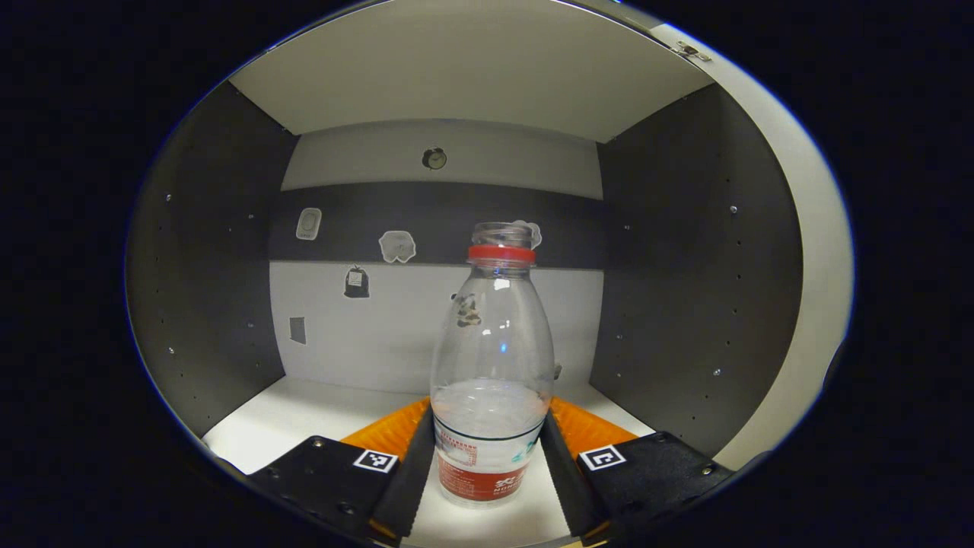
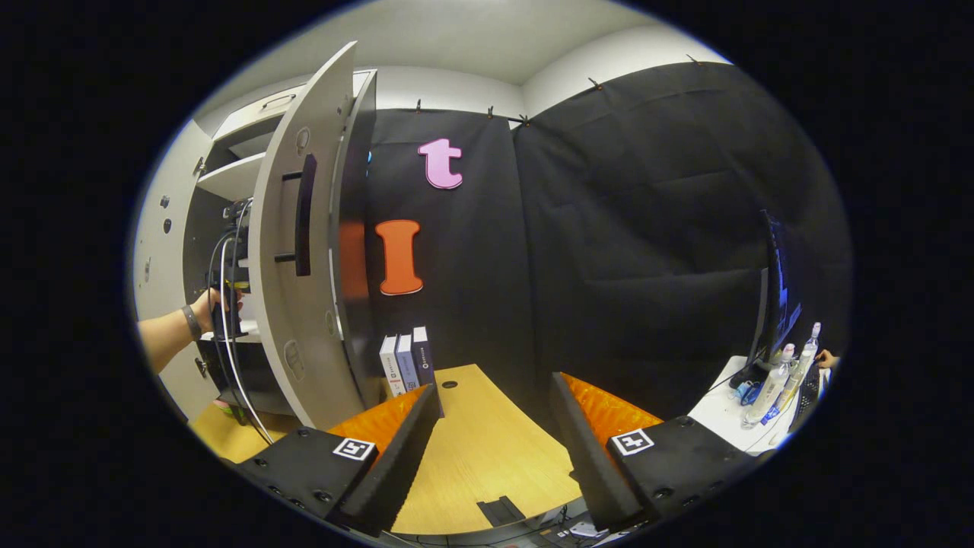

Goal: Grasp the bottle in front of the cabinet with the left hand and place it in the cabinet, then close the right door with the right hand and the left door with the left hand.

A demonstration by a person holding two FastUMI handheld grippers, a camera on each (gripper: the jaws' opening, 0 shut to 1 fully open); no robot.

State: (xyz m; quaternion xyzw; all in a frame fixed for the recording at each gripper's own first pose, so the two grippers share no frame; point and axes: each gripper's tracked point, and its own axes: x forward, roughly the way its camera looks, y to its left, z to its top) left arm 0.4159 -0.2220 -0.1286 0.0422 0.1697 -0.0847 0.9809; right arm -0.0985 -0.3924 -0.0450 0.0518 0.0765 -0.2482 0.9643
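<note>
We find the left gripper [image 1: 487,457] clamped on the lower body of the bottle [image 1: 491,380], its 2 fingers pressing either side at the label, with the bottle upright inside the cabinet [image 1: 685,304] and its base on or just above the white shelf [image 1: 304,415]; we cannot tell which. We judge the placing step to be in hand: settle the base flat, open the fingers evenly and withdraw straight back, since the bottle is light and could tip. The right gripper [image 2: 494,449] hangs with its fingers apart and empty over the wooden desk [image 2: 472,449], near the open right door [image 2: 304,304], whose handle [image 2: 304,217] is its next target.
</note>
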